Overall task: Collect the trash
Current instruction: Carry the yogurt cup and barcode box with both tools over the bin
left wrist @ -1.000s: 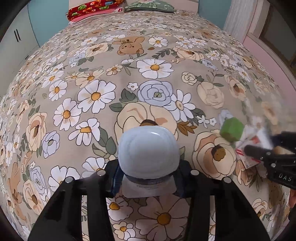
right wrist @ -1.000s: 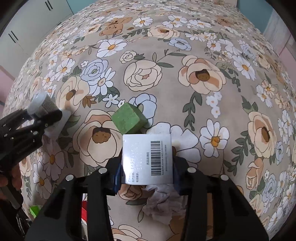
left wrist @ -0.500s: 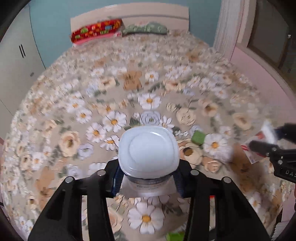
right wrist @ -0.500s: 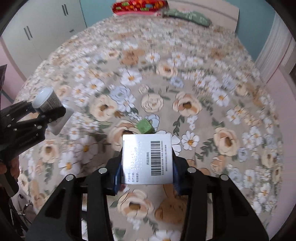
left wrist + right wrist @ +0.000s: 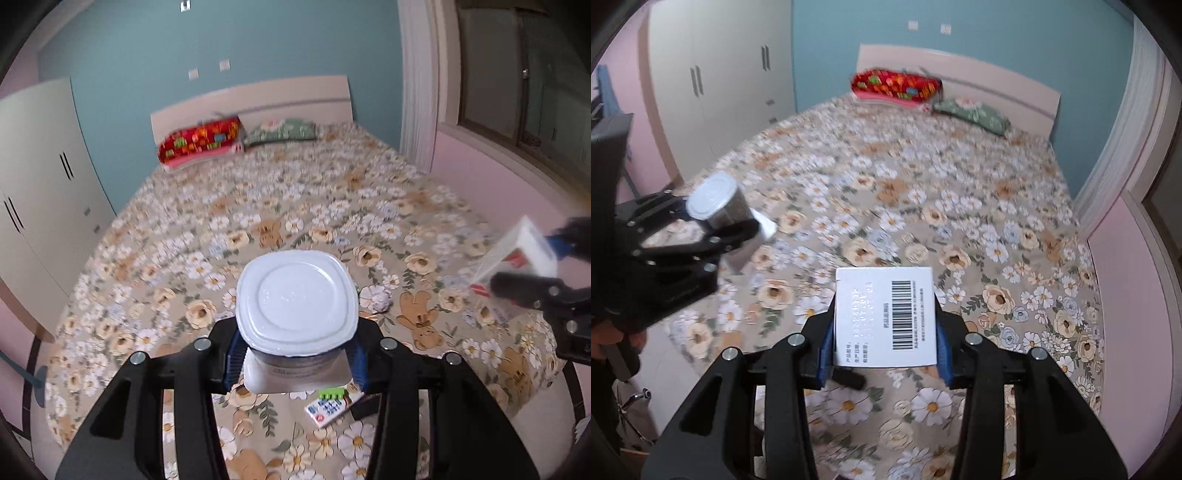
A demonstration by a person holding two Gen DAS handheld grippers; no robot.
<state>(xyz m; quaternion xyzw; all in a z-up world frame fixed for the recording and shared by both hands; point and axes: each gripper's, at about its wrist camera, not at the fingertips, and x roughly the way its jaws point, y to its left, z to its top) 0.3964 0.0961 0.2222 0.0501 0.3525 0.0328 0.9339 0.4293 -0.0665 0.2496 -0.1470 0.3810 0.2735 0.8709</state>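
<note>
My left gripper (image 5: 295,354) is shut on a white plastic bottle (image 5: 297,301), bottom end toward the camera, held high above the floral bed (image 5: 258,206). The bottle also shows in the right wrist view (image 5: 718,203). My right gripper (image 5: 884,354) is shut on a white carton (image 5: 884,314) with a barcode, also held high; it shows at the right of the left wrist view (image 5: 517,251). On the bed below lie a small printed packet (image 5: 328,408), a green piece (image 5: 332,393), a dark object (image 5: 364,406) and a crumpled tissue (image 5: 376,299).
Red (image 5: 199,142) and green (image 5: 282,131) pillows lie at the headboard. A white wardrobe (image 5: 40,192) stands left of the bed. A pink wall with a window (image 5: 517,92) runs along the right. Floor shows at the bed's near left corner (image 5: 676,369).
Both grippers have risen and pulled back from the bed, each still holding its item. The view widened from close bedspread to the whole room.
</note>
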